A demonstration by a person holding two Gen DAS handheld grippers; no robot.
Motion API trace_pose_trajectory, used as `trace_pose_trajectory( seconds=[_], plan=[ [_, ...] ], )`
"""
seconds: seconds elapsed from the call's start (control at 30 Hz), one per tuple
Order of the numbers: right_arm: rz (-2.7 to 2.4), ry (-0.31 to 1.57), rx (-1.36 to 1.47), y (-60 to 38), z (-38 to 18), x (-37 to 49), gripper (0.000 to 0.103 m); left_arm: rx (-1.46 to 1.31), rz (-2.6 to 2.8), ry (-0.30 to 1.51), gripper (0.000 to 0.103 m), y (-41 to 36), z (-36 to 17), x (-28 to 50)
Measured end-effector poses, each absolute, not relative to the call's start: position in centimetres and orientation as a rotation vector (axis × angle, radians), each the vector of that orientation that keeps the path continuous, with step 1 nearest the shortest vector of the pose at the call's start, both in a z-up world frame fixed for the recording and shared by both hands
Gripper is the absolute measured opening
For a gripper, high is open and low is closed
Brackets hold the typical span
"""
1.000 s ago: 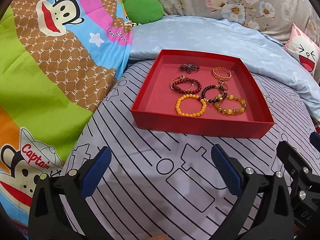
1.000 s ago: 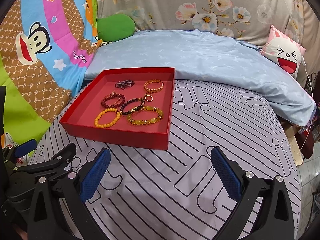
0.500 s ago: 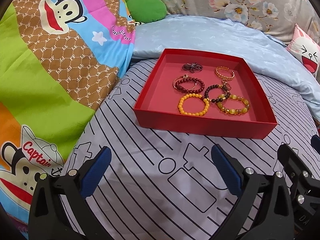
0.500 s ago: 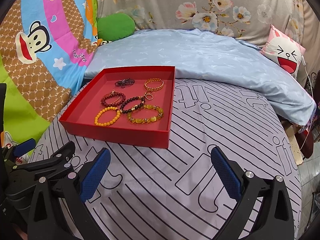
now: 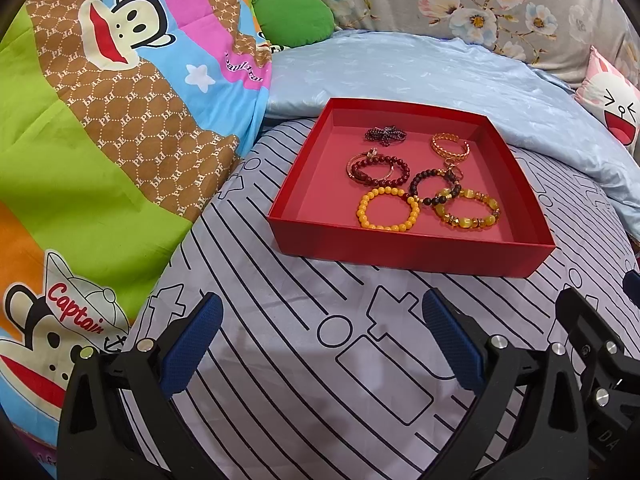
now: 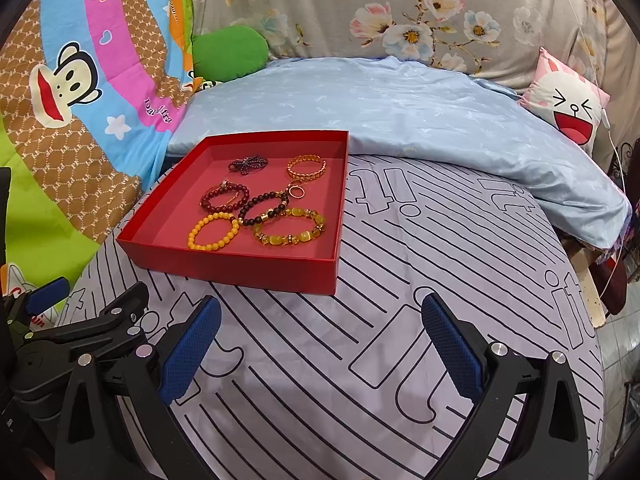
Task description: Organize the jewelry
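A red tray lies on the striped grey sheet. In it are an orange bead bracelet, a yellow amber bracelet, a dark bead bracelet, a dark red bracelet, a gold bangle and a small dark beaded piece. My left gripper is open and empty, in front of the tray. My right gripper is open and empty, right of the tray's front corner.
A cartoon monkey quilt lies to the left. A folded light-blue blanket lies behind the tray, with a green cushion and a pink-white face pillow. The bed's edge drops off at the right.
Both grippers have drawn slightly back and shifted, so the tray sits a little farther off in both views. Jaws stay open. The jewelry has not moved.
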State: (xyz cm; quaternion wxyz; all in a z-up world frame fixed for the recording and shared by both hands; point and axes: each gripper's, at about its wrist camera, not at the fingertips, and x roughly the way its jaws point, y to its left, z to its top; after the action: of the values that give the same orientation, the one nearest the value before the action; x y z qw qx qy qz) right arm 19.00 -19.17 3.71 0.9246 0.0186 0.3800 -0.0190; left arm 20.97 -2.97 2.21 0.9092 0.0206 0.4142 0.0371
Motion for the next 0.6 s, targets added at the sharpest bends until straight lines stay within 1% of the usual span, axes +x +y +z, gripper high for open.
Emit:
trace_pose_trajectory(
  seconds=[0.6],
  plan=[
    [-0.04,0.781,0.04,-19.29,3.66,18.96,0.097,0.046,0.075,0.853,0.095,-3.1,2.2,20.95]
  ],
)
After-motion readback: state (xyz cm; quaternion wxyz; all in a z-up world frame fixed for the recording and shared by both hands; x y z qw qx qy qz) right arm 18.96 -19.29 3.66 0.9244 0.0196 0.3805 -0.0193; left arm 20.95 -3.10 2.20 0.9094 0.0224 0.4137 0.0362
